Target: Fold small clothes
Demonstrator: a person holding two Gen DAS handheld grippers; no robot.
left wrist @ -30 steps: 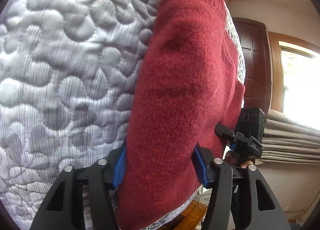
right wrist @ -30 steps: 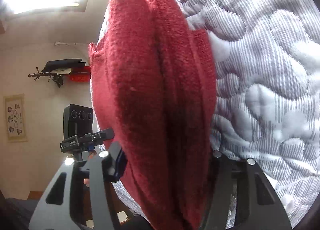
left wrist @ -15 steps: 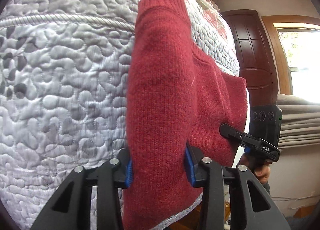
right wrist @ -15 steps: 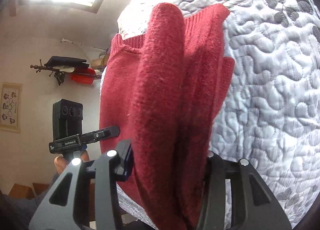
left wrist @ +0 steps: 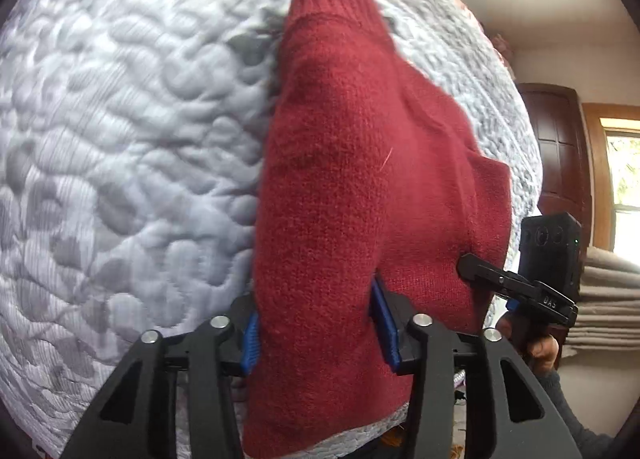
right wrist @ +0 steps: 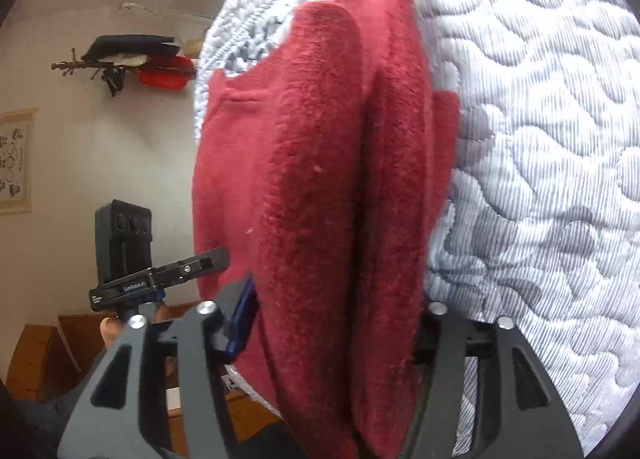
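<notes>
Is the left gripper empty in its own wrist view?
No: the left gripper is closed on a fold of the red sweater, above the quilted bedspread.

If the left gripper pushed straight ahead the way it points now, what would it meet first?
The red sweater, which the left gripper already clamps and which fills the line ahead. Behind it lies the quilted bed cover, probably next, though depth is hard to judge.

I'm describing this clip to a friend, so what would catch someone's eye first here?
The red knit sweater fills the middle of both views, clamped by the left gripper and the right gripper. Behind it spreads the pale quilted bedspread, stitched in wavy patterns. In the left wrist view, dark wooden doors stand at the right edge.
</notes>
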